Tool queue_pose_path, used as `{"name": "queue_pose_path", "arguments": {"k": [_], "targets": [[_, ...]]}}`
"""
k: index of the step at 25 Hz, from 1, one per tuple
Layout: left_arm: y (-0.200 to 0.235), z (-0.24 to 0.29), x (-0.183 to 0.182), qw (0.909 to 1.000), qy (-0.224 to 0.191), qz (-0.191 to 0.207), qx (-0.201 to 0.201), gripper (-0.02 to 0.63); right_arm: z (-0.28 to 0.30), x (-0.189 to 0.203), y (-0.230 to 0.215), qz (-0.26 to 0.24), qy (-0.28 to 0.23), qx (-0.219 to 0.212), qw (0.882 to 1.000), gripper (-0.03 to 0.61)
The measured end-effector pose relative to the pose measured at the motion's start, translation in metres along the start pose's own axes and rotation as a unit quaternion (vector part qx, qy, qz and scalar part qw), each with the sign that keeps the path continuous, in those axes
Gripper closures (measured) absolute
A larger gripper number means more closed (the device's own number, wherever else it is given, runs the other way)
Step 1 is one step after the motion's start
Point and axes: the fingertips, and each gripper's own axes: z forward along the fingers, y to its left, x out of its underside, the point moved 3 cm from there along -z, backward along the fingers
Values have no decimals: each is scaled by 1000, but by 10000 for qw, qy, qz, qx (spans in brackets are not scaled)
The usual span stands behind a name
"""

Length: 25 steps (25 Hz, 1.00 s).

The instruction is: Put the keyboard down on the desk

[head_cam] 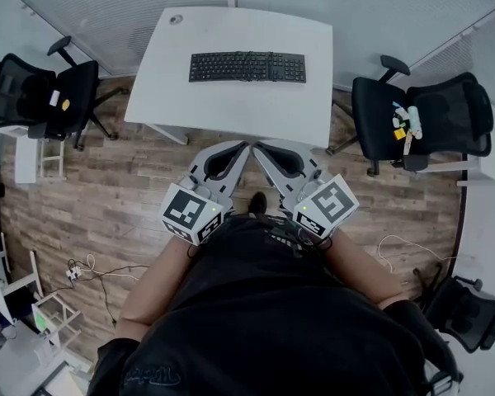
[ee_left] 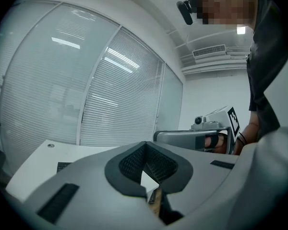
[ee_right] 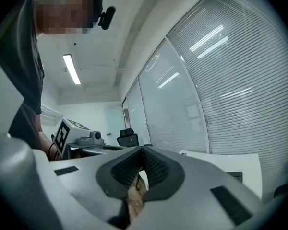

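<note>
Honestly, this looks done to me, so the risks are small:

- The long black keyboard (head_cam: 247, 67) lies flat in the middle of the white curved-edge desk (head_cam: 231, 110), at 12 o'clock from both grippers and well apart from them.
- It isn't near any desk edge, so I don't see it sliding off by itself.
- The left gripper (head_cam: 241, 148) and right gripper (head_cam: 262, 148) both have their fingers pressed together with nothing between them. They hang low over the wooden plank floor (head_cam: 107, 196), just short of the desk's near edge.
- Their tips nearly touch each other, so a careless swing could knock them together or clip that edge.
- The loose white cables (head_cam: 87, 269) on the floor at 8 o'clock could catch a foot if the person steps that way.
- The black office chair with small items on its seat (head_cam: 421, 110) stands at 2 o'clock, so a sideways bump could spill them.

What each view adds:

- Only the head view shows the whole keyboard and the floor clutter.
- The gripper views each catch just a dark sliver of the keyboard, but they show the ribbed pads meeting at the tips.
- The left gripper view also shows the ceiling air vent (ee_left: 209, 51) and the other gripper side-on.
</note>
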Motion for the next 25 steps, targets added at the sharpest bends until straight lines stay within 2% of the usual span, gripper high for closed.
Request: {"name": "queue_pose_path", "arguments": {"k": [5,14,25], "targets": [[2,-24,-3,9999,-1,110,31,598,7,2,28,-33,50,81,9999,555],[10,-90,8,9999,77,74,109,598,29,17,89,-47,167,214,9996,555],[15,-149,10,9990,5,199,395,598,47,21,147,-141,83,537,9984,555]]}}
